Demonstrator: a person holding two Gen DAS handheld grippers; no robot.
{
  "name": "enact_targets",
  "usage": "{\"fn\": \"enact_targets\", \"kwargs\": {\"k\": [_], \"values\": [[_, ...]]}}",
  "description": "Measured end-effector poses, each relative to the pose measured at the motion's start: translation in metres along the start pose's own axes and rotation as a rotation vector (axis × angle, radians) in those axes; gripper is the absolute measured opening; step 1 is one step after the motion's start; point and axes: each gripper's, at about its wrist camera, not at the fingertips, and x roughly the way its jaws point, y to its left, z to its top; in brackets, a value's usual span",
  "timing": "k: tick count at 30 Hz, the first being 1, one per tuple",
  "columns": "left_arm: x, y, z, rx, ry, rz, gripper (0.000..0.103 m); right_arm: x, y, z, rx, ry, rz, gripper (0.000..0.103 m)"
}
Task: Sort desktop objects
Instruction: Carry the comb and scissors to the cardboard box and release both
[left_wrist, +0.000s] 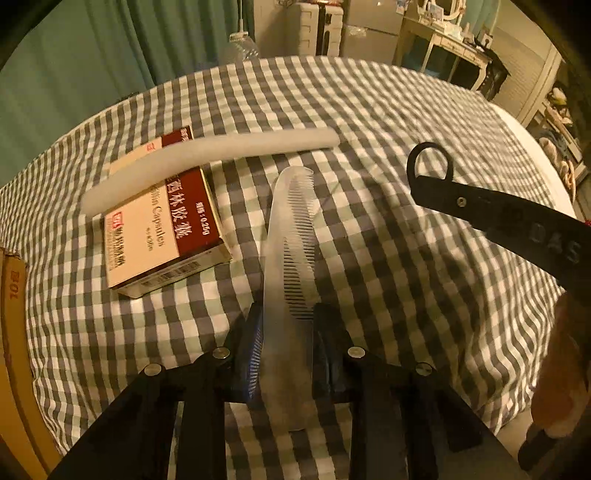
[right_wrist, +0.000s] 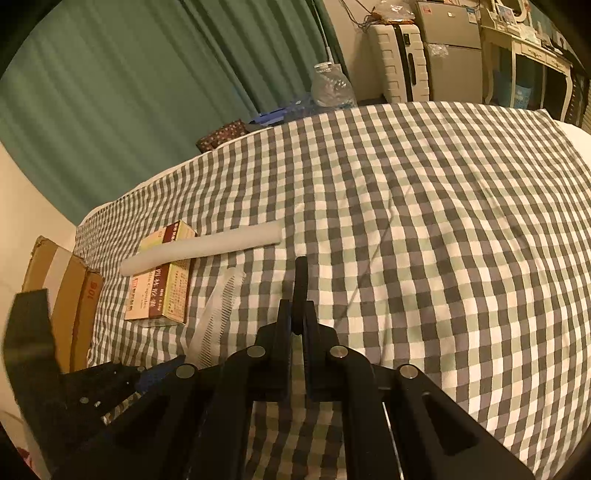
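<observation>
A translucent, frosted plastic comb (left_wrist: 291, 236) with fine dark-looking teeth along one edge is clamped near its handle end by the left tongs (left_wrist: 286, 328), whose black pads press on both flat faces; the comb's rounded tip points away toward the white foam tube (left_wrist: 207, 162). That tube, matte and slightly bowed, lies across the top of a cream and maroon cardboard medicine box (left_wrist: 162, 229), just to the left of the comb. The box carries Chinese characters, the word "Capsules" and a barcode on its near end.

The right tongs (right_wrist: 297, 317) are pinched together on a thin black flat tool (left_wrist: 491, 214) with a ring-shaped end, which sticks out to the right of the comb; raised letters reading "DAS" show on its shaft.

Everything rests over a surface covered in soft, wrinkled grey, white and pale green checked cloth (left_wrist: 369, 129). Left of the box stands a brown cardboard carton (right_wrist: 70, 291). Behind hang green pleated curtains (right_wrist: 147, 92), beside a clear plastic bottle (right_wrist: 332, 88) and a cream ribbed suitcase (right_wrist: 399, 59).
</observation>
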Motion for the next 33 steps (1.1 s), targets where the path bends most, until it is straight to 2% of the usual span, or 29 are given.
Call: {"fn": "enact_targets", "kwargs": {"k": [3, 7, 13, 15, 16, 19, 24, 28, 33], "values": [[-0.018, 0.003, -0.008, 0.018, -0.025, 0.013, 0.025, -0.008, 0.000, -0.002, -0.002, -0.012, 0.007, 0.005], [-0.055, 0.019, -0.015, -0.038, -0.080, -0.001, 0.026, -0.027, 0.011, -0.006, -0.029, -0.039, 0.010, 0.005], [-0.119, 0.038, -0.002, -0.065, -0.199, 0.007, 0.026, -0.077, 0.041, -0.016, -0.060, -0.107, 0.067, 0.005], [-0.137, 0.050, -0.015, -0.074, -0.238, 0.019, 0.026, -0.093, 0.059, -0.016, -0.073, -0.132, 0.083, 0.005], [-0.143, 0.055, -0.010, -0.083, -0.245, 0.024, 0.026, -0.102, 0.071, -0.016, -0.088, -0.145, 0.095, 0.005], [-0.173, 0.080, -0.025, -0.127, -0.293, 0.031, 0.026, -0.121, 0.107, -0.017, -0.135, -0.180, 0.092, 0.005], [-0.204, 0.132, -0.054, -0.208, -0.336, 0.065, 0.026, -0.141, 0.182, -0.027, -0.236, -0.196, 0.166, 0.005], [-0.218, 0.172, -0.080, -0.301, -0.349, 0.097, 0.026, -0.139, 0.258, -0.038, -0.367, -0.191, 0.207, 0.005], [-0.227, 0.226, -0.108, -0.398, -0.351, 0.130, 0.026, -0.118, 0.328, -0.055, -0.455, -0.142, 0.297, 0.005]]}}
